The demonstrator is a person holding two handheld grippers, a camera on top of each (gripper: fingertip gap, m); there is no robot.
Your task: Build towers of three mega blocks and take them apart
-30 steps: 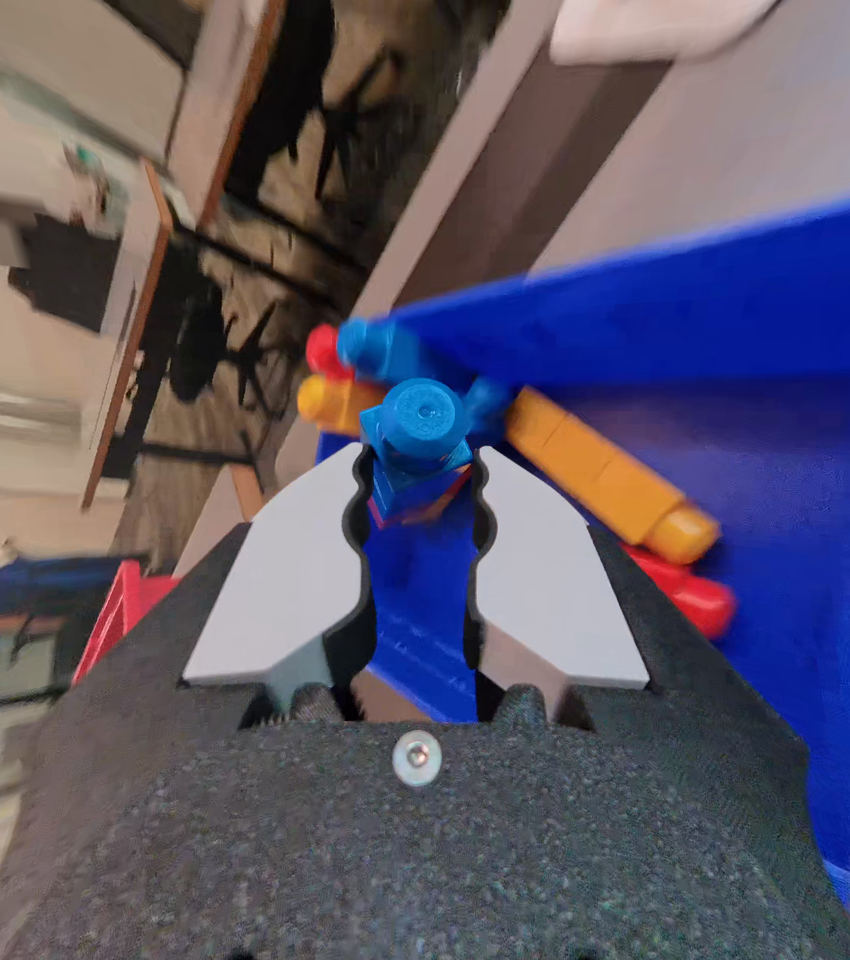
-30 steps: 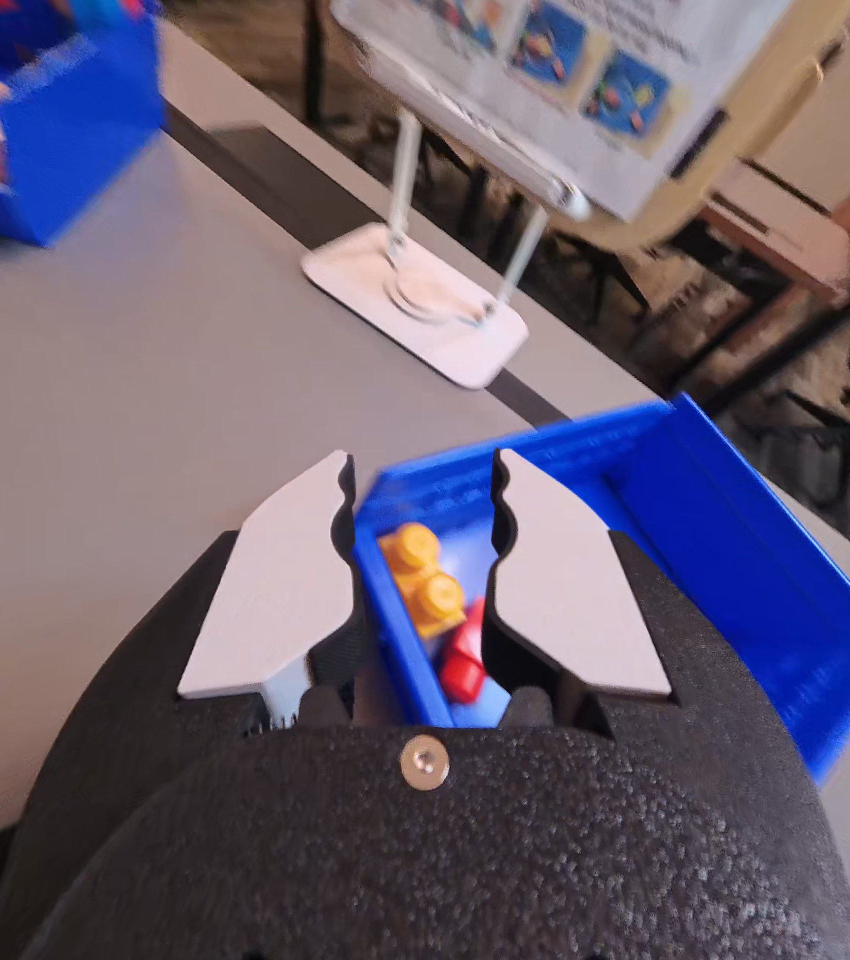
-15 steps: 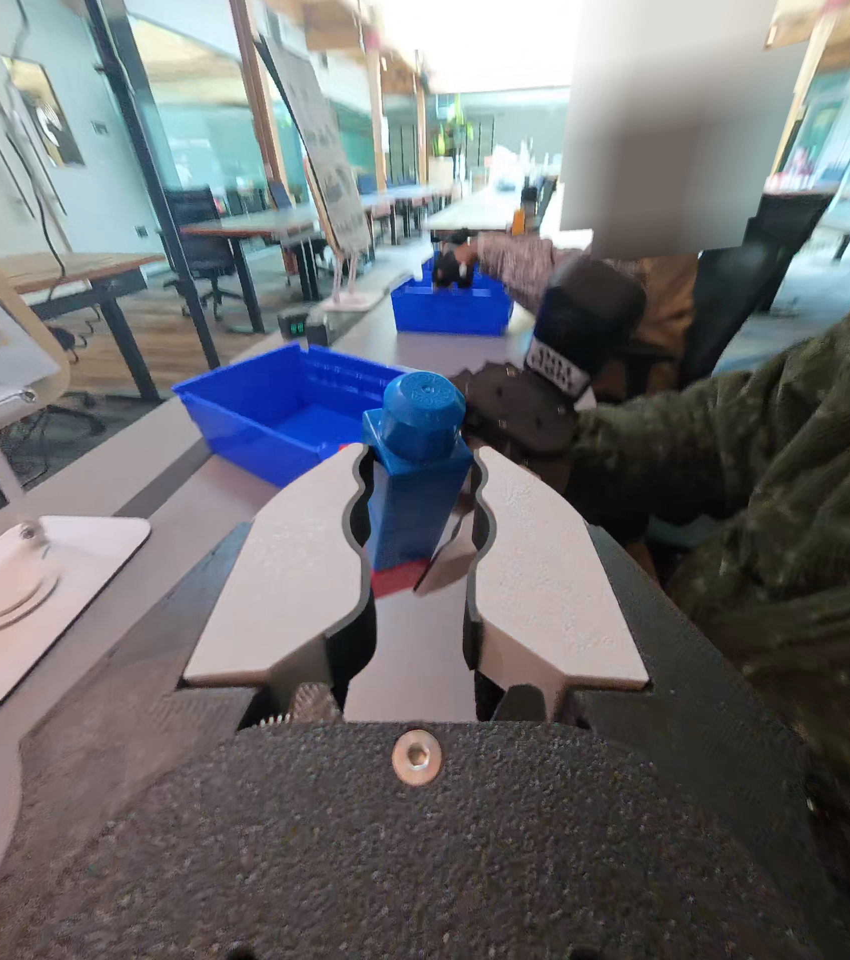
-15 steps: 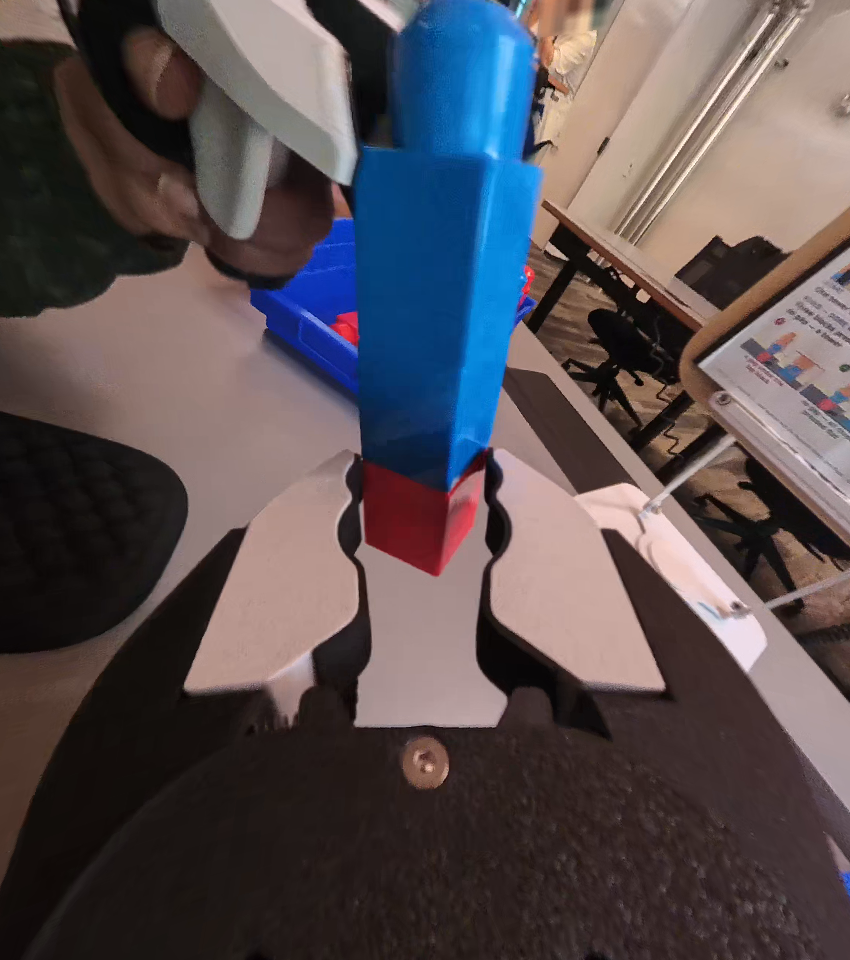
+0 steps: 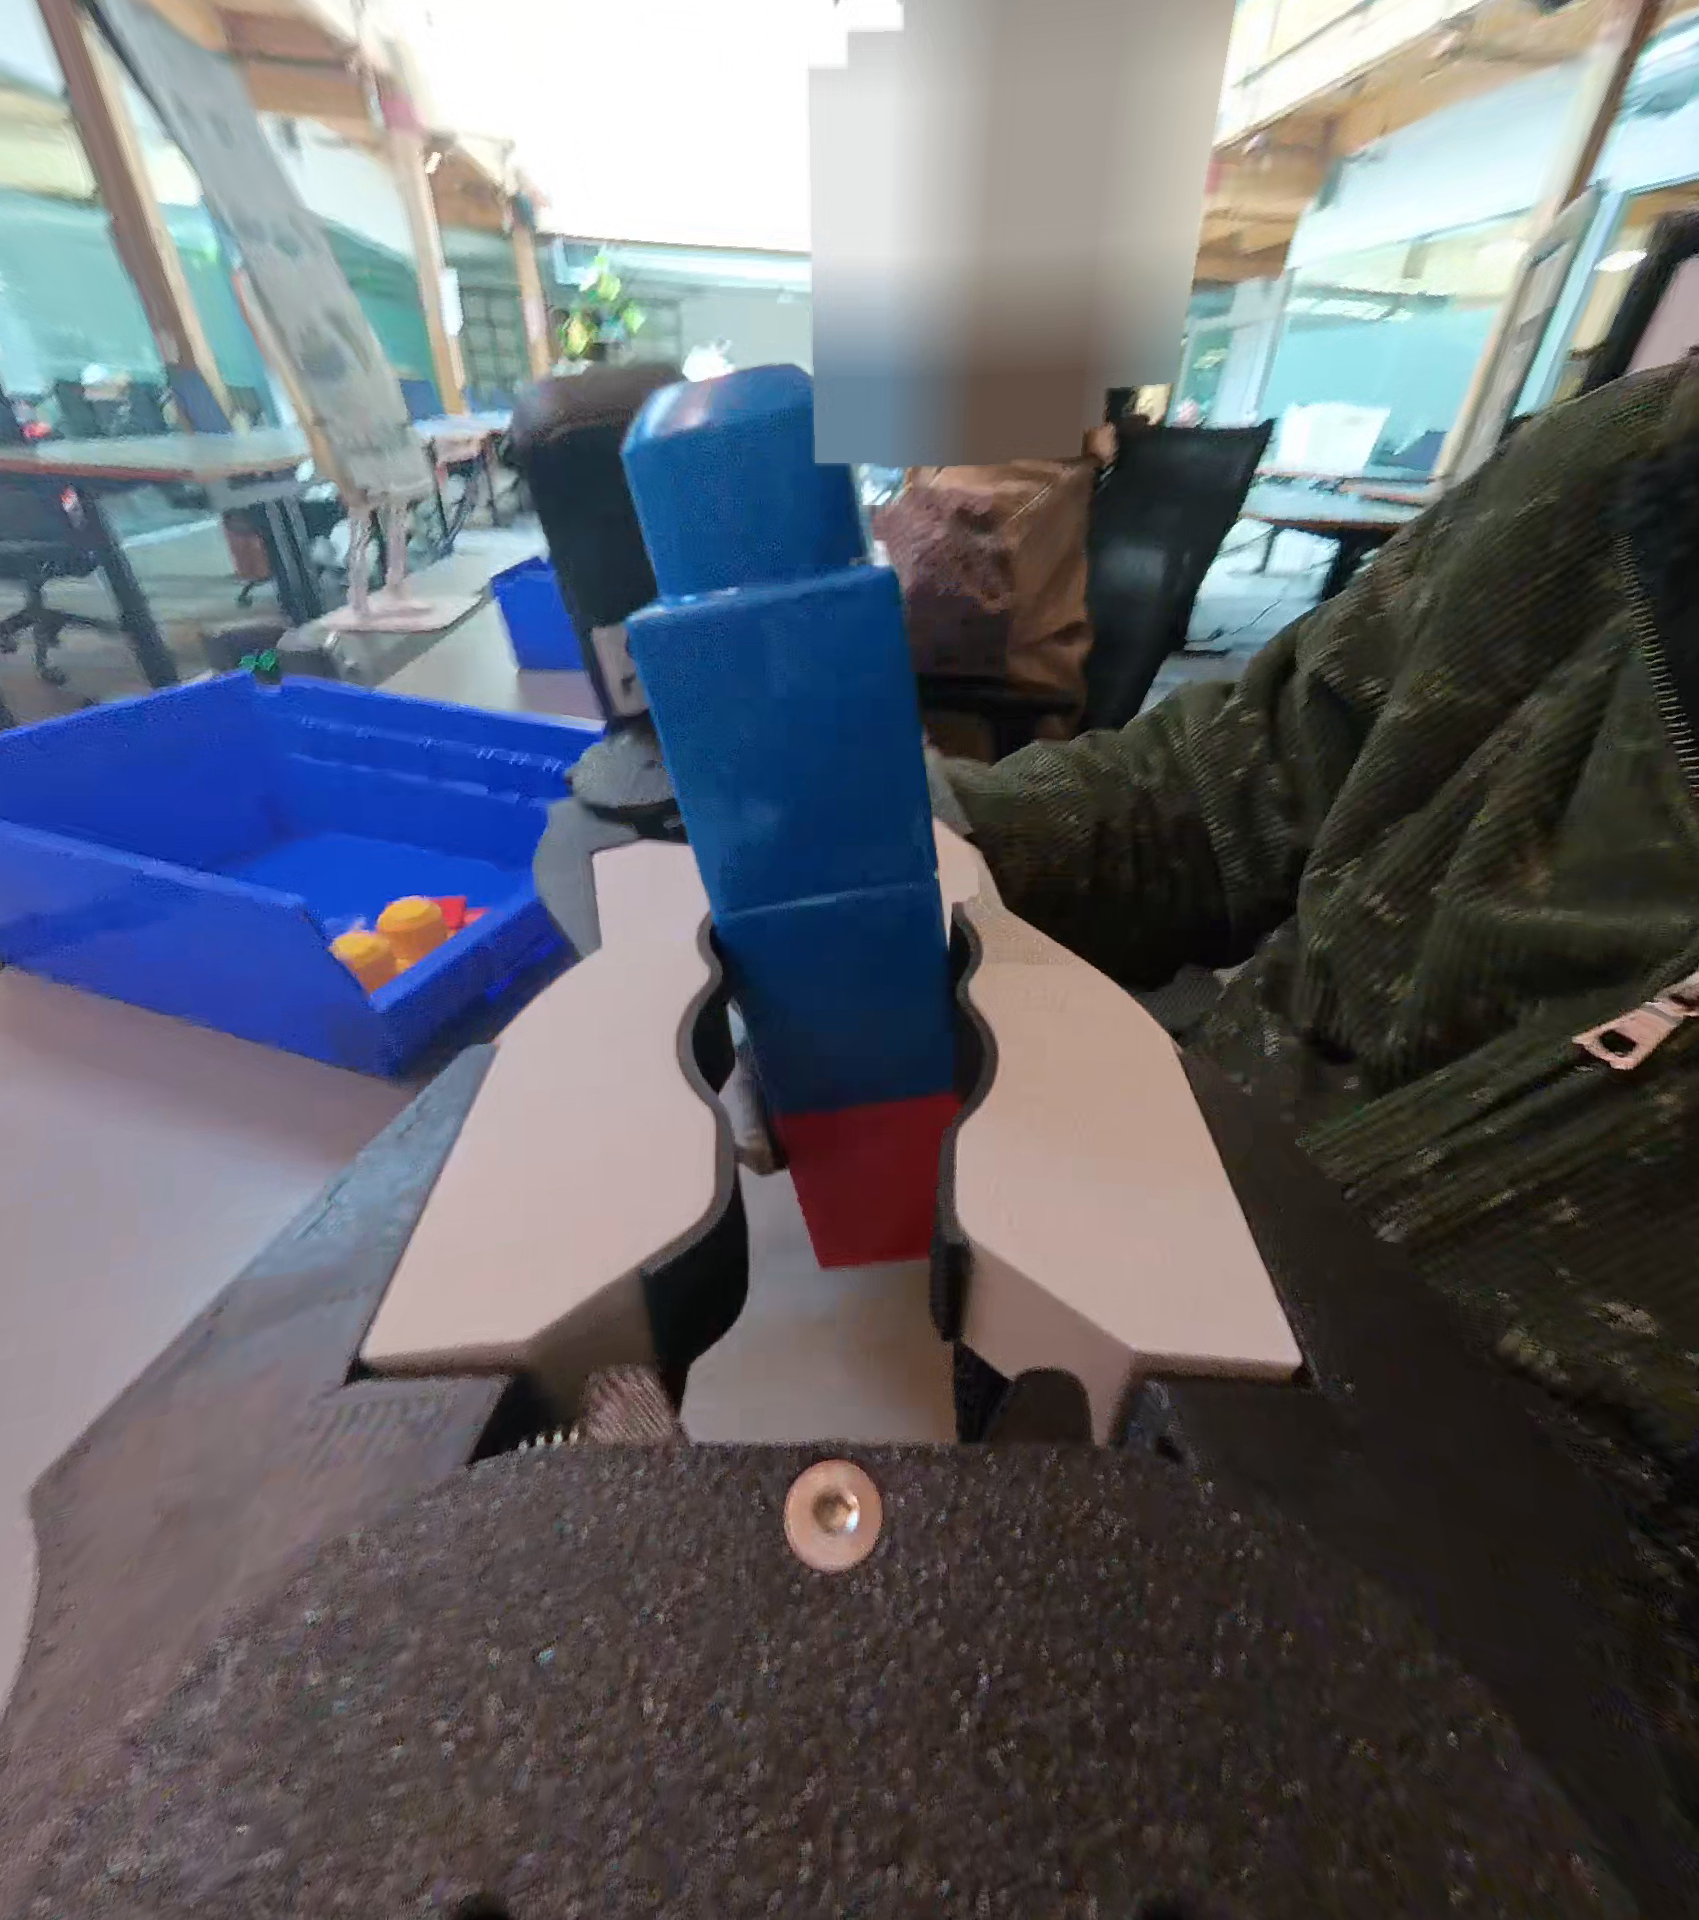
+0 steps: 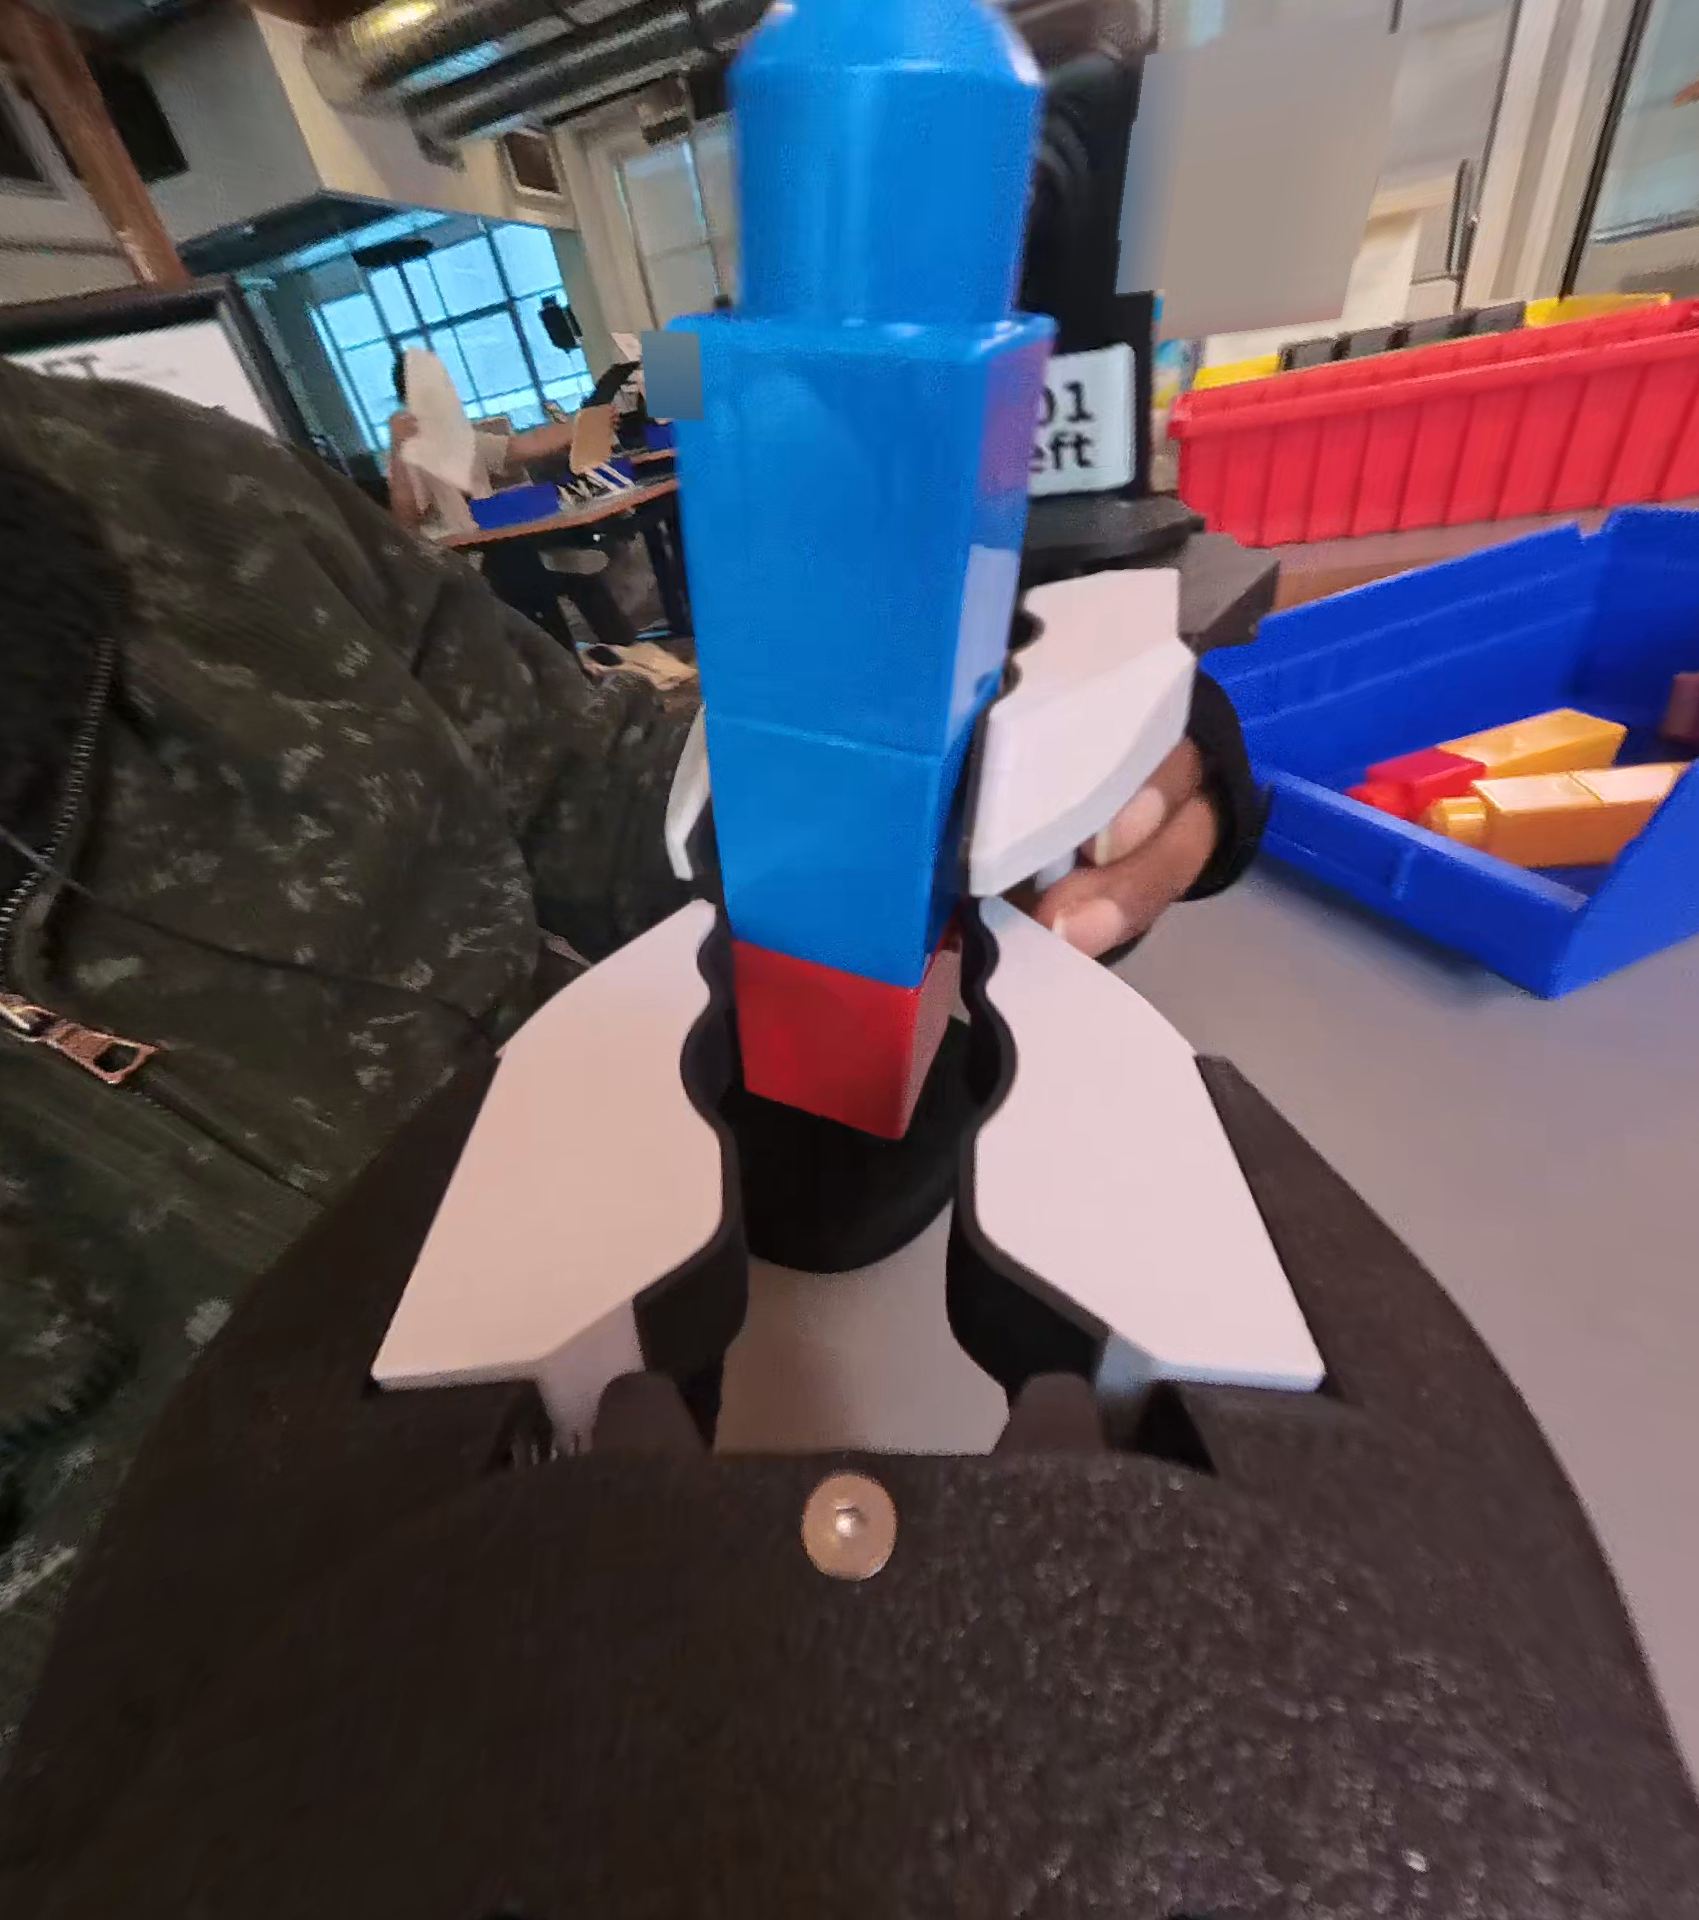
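A tower of two blue blocks (image 5: 803,790) on a red block (image 5: 866,1174) stands upright between both grippers, above the grey table. My left gripper (image 5: 834,935) is shut on the lower blue block. My right gripper (image 6: 845,925) is shut on the red block (image 6: 834,1039) at the bottom of the tower (image 6: 845,540). The left gripper's white fingers (image 6: 1084,748) show behind the tower in the right wrist view, with a hand under them. The right gripper's finger (image 5: 637,883) shows behind the tower in the left wrist view.
A blue bin (image 5: 149,914) on the left holds orange and red blocks (image 5: 398,935). Another blue bin (image 6: 1447,883) on the right holds orange and red blocks (image 6: 1541,800), with a red bin (image 6: 1489,436) behind it. A person's dark green jacket (image 5: 1396,831) is close by. My left and right fingertips are right by each other.
The left gripper carried the tower out of the bin and turned it upright. The right gripper came away from its bin and closed on the red block at the base.
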